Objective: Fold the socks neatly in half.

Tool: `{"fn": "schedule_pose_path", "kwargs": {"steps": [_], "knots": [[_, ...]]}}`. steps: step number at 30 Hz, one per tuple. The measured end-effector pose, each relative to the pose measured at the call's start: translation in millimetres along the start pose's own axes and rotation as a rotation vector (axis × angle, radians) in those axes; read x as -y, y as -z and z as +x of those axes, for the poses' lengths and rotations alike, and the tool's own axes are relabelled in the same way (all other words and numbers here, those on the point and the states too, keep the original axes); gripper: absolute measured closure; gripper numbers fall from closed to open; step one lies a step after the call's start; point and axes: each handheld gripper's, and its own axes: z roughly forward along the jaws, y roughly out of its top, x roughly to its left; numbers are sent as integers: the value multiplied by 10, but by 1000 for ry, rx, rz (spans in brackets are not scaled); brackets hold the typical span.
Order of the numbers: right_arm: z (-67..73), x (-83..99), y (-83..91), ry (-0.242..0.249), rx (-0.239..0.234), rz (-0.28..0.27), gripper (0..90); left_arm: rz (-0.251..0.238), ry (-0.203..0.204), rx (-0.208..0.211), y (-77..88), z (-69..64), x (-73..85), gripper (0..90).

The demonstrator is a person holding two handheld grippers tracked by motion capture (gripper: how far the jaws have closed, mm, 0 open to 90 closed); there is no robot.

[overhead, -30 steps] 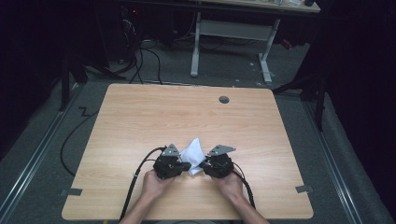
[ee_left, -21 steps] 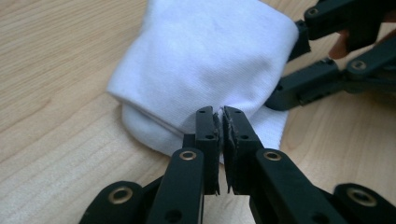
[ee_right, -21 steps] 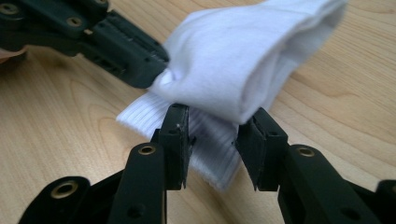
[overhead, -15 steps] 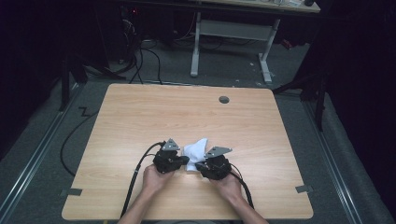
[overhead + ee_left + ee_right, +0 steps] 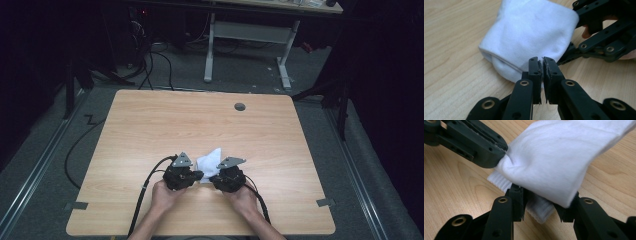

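Observation:
A white sock (image 5: 210, 159) lies folded on the wooden table (image 5: 150, 125) near its front edge, between my two grippers. My left gripper (image 5: 199, 175) is shut on a pinch of the sock's near edge (image 5: 524, 32), its jaws (image 5: 542, 60) pressed together on the cloth. My right gripper (image 5: 214, 178) faces it from the other side. Its jaws (image 5: 544, 195) stand apart, with the sock's upper layer (image 5: 559, 157) draped over both tips and the ribbed cuff (image 5: 539, 210) lying between them. The cloth hides the right pads. The left gripper (image 5: 502, 150) bunches the cloth at the upper left.
A round grommet hole (image 5: 240, 106) sits near the table's far edge. Black cables (image 5: 142, 197) trail from the grippers over the front edge. A white desk frame (image 5: 250, 35) and floor cables stand beyond the table. Bare wood spreads to the left, right and far side.

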Motion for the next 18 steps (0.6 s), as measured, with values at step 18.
{"fn": "schedule_pose_path", "kwargs": {"steps": [18], "knots": [[17,31,264,17,3,-58,547,-91,59,-48,201,-17,-16,697]]}}
